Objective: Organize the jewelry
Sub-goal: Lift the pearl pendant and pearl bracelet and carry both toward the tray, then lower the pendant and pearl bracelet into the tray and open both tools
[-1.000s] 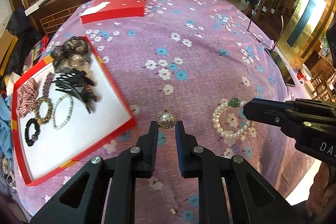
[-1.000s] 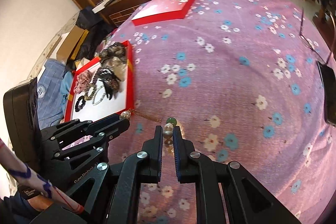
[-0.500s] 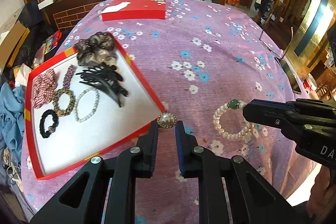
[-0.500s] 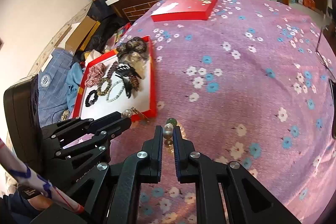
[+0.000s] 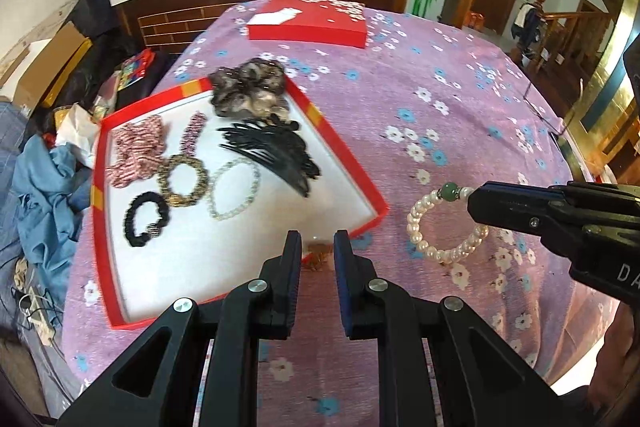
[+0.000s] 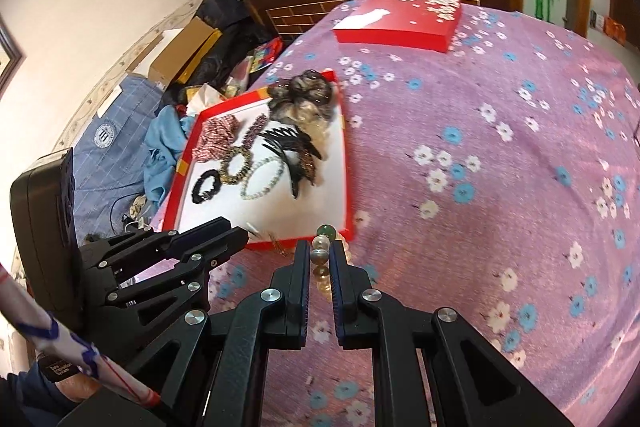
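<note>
A pearl bracelet [image 5: 445, 223] with one green bead [image 5: 449, 191] is held by the right tool [image 6: 319, 259], its loop hanging above the purple flowered cloth at about 3 o'clock from the red tray [image 5: 348, 163]. A gold-toned pendant [image 5: 317, 254], blurred, is seen between the fingers of the left tool [image 5: 317, 255] at the tray's near corner. Inside the white-lined tray are laid a brown scrunchie [image 5: 250, 89] at 12 o'clock, a black hair claw [image 5: 276, 151], a pearl ring [image 5: 234, 189], a leopard tie [image 5: 182, 181], a black tie [image 5: 145, 214] and a red-striped scrunchie [image 5: 136, 151].
</note>
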A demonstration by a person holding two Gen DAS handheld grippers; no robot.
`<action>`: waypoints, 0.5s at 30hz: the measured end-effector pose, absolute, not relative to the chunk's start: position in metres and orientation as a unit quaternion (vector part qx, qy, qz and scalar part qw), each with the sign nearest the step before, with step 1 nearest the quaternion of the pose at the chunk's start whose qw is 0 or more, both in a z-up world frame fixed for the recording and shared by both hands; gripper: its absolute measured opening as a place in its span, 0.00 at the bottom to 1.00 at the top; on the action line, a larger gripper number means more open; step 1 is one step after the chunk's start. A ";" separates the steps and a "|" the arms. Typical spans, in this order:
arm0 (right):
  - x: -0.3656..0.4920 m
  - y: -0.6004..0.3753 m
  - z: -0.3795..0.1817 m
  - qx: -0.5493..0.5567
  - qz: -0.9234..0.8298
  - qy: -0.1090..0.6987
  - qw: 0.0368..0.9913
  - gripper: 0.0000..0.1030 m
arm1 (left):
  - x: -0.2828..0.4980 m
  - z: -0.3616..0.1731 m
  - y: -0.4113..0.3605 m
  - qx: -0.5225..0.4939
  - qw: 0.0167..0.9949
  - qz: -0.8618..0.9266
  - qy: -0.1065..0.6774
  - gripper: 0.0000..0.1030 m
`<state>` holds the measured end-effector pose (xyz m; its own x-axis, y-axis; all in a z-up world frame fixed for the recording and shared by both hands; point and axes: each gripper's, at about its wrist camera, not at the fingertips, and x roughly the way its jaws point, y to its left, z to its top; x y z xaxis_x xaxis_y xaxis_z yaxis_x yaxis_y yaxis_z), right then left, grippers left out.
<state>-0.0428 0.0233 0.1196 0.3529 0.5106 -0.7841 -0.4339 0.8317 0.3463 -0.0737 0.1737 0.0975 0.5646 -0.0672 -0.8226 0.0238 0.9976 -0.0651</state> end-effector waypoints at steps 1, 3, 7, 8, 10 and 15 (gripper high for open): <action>-0.042 0.026 0.121 0.037 0.290 0.490 0.821 0.10 | -0.075 0.099 0.178 -0.025 0.885 -0.022 0.464 0.15; -0.040 0.034 0.123 0.031 0.297 0.489 0.820 0.10 | -0.076 0.102 0.188 -0.030 0.887 -0.013 0.461 0.15; -0.036 0.053 0.127 0.023 0.313 0.487 0.815 0.10 | -0.077 0.106 0.211 -0.047 0.888 0.006 0.456 0.15; -0.034 0.058 0.129 0.022 0.317 0.486 0.814 0.10 | -0.077 0.107 0.218 -0.053 0.889 0.012 0.455 0.15; -0.031 0.067 0.133 0.020 0.324 0.481 0.814 0.10 | -0.077 0.108 0.232 -0.064 0.889 0.023 0.453 0.15; -0.025 0.083 0.139 0.018 0.335 0.475 0.814 0.10 | -0.078 0.111 0.263 -0.085 0.889 0.051 0.448 0.15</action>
<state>-0.0253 0.0834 0.1393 0.3251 0.5620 -0.7606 -0.5273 0.7754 0.3476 -0.0785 0.2629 0.1115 0.5935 0.0138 -0.8047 -0.1657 0.9805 -0.1054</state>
